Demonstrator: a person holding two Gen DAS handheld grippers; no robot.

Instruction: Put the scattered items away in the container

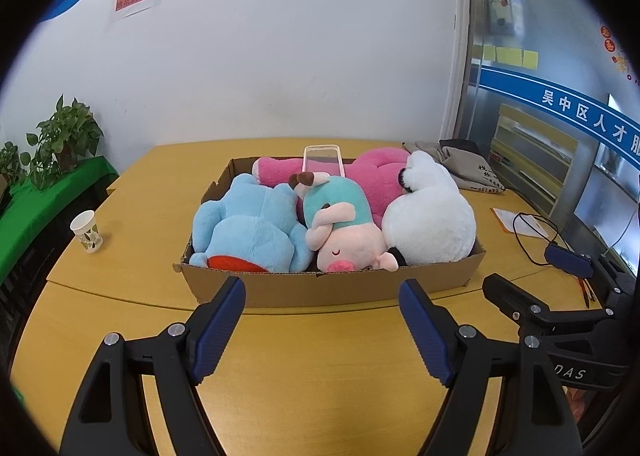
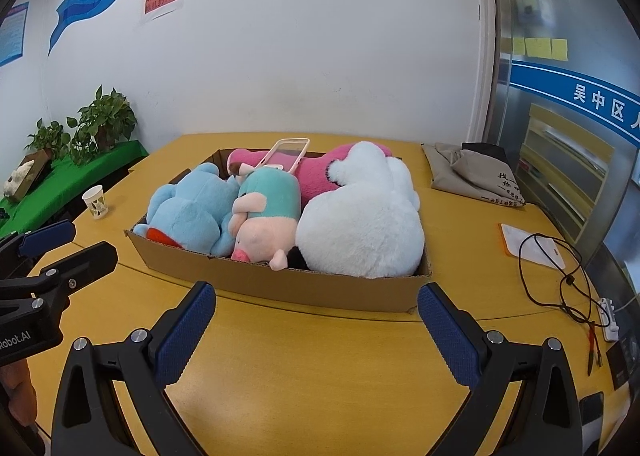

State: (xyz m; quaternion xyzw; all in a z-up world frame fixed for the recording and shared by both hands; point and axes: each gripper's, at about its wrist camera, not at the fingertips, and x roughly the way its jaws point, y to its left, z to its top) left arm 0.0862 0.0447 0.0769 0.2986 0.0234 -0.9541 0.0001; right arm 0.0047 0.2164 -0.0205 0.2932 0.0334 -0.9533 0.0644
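A shallow cardboard box [image 1: 340, 288] [image 2: 280, 280] sits on the yellow table. It holds a light blue plush [image 1: 248, 232] [image 2: 188, 215], a pink pig plush in teal [image 1: 340, 232] [image 2: 264, 215], a white plush [image 1: 432, 215] [image 2: 360, 223] and a magenta plush [image 1: 372, 175] [image 2: 316, 171]. A pink-rimmed phone case [image 1: 322, 160] [image 2: 288, 153] lies on top at the back. My left gripper [image 1: 322, 332] is open and empty, just in front of the box. My right gripper [image 2: 316, 336] is open and empty, also in front of the box.
A paper cup [image 1: 87, 231] [image 2: 96, 201] stands left on the table. A grey cloth bag [image 1: 468, 167] [image 2: 476, 171] lies back right. A paper sheet [image 2: 532, 244] and black cable [image 2: 560, 276] lie right. Potted plants [image 2: 104, 123] stand on a green shelf left.
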